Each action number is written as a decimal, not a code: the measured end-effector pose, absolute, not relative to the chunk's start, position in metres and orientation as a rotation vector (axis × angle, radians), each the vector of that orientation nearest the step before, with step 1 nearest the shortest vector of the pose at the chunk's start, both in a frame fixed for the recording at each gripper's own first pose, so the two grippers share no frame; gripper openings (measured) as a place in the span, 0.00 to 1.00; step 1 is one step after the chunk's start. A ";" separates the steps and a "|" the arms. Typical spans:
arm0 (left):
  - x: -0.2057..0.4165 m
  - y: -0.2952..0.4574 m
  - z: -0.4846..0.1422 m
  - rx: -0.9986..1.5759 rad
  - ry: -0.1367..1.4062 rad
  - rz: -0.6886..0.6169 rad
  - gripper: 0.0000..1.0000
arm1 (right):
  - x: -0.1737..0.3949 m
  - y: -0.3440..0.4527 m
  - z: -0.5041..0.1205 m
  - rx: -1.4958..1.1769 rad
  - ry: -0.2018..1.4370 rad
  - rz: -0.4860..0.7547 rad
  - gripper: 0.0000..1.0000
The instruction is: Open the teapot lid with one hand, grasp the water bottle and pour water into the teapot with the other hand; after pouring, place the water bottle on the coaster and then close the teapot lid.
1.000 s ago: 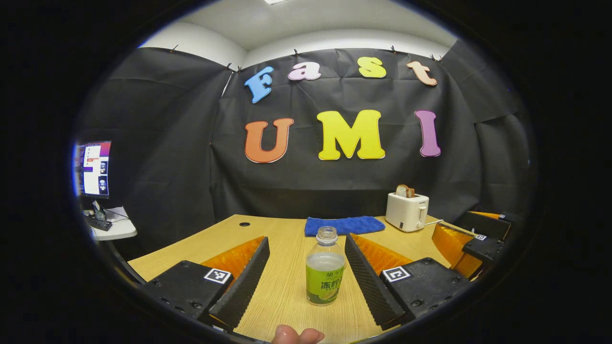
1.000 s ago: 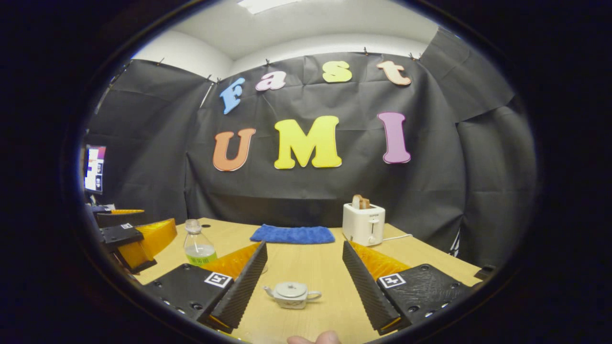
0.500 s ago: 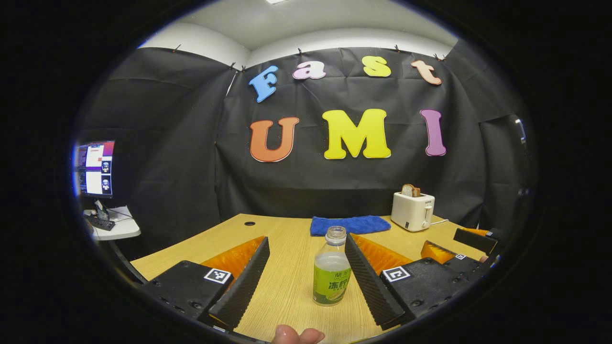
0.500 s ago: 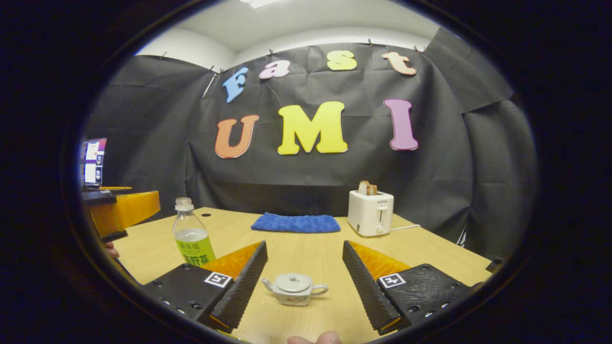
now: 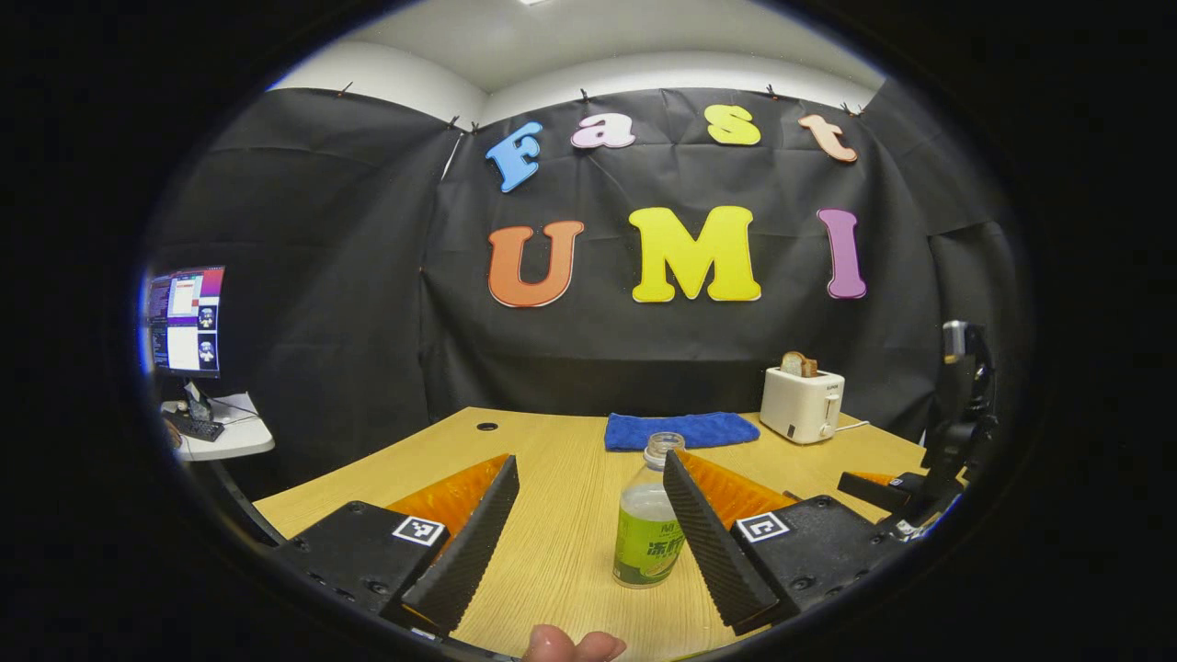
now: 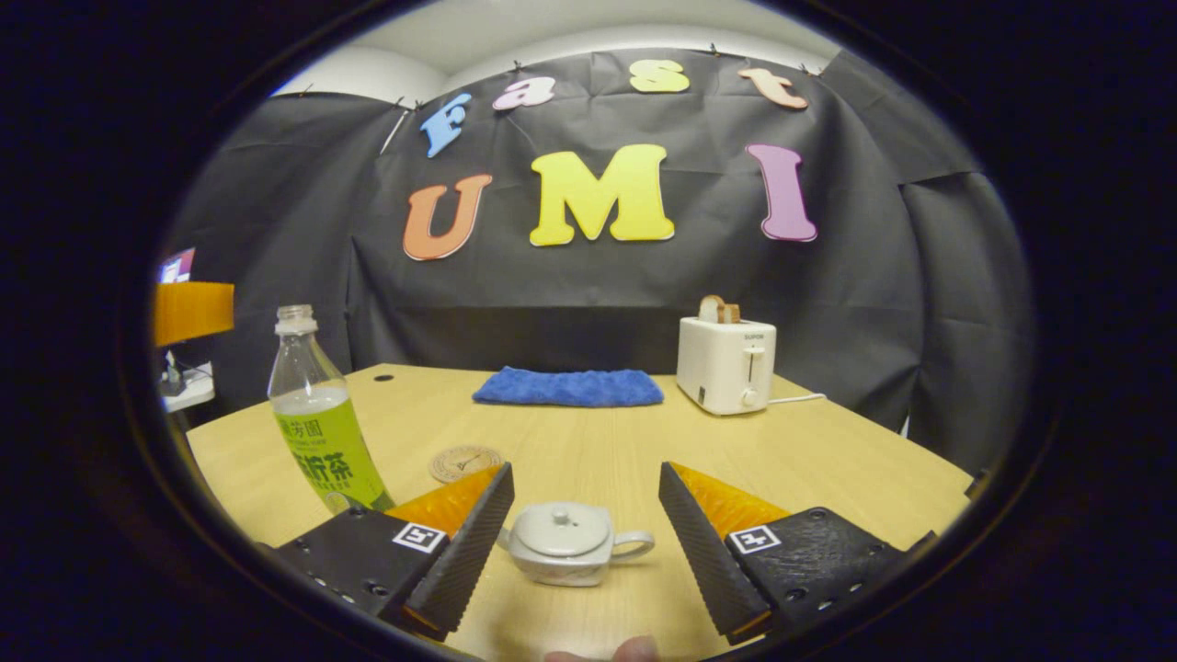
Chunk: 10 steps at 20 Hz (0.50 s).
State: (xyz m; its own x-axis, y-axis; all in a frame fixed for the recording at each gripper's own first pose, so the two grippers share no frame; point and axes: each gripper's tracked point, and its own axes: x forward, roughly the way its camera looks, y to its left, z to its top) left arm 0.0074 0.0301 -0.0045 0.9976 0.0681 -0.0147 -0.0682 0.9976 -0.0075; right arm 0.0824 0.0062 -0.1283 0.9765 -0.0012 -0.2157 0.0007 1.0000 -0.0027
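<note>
Blue towel [image 6: 568, 387] flat at table [image 6: 828, 450] rear; white toaster [image 6: 726, 365] beside, bread inside.

In the left gripper view, a finger covers the right side of the clear plastic water bottle with the green label [image 5: 646, 515]. In the right gripper view, its bottom is hidden too.

At the bottom of the left gripper view, the left tongs [image 5: 588, 533] have two long wedge-shaped fingers with ribbed inner faces, each on a flat block carrying a square black-and-white marker and small screws, with ridged translucent side panels behind. A fingertip [image 5: 572, 644] shows at the bottom edge. The right tongs [image 6: 584, 538], at the bottom of the right gripper view, have the same build, markers and screws.
</note>
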 end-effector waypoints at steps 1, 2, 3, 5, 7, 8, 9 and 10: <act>0.009 0.030 -0.005 -0.010 0.015 0.069 0.99 | 0.085 0.008 -0.132 -0.002 0.225 0.002 0.95; 0.008 0.030 -0.007 -0.010 0.018 0.068 0.99 | 0.086 0.009 -0.133 0.000 0.230 0.002 0.97; 0.008 0.031 -0.008 -0.008 0.019 0.070 0.99 | 0.089 0.011 -0.135 0.000 0.235 0.005 0.95; 0.009 0.033 -0.008 -0.004 0.023 0.072 0.99 | 0.092 0.015 -0.138 -0.004 0.237 0.012 0.83; 0.010 0.033 -0.010 -0.002 0.025 0.070 0.99 | 0.094 0.019 -0.140 -0.009 0.248 0.023 0.71; 0.010 0.034 -0.010 -0.001 0.026 0.071 0.99 | 0.096 0.019 -0.142 -0.010 0.253 0.019 0.72; 0.010 0.033 -0.010 -0.002 0.027 0.071 0.99 | 0.097 0.020 -0.143 -0.007 0.259 0.024 0.58; 0.011 0.034 -0.010 -0.003 0.028 0.070 0.99 | 0.098 0.022 -0.142 -0.005 0.259 0.026 0.53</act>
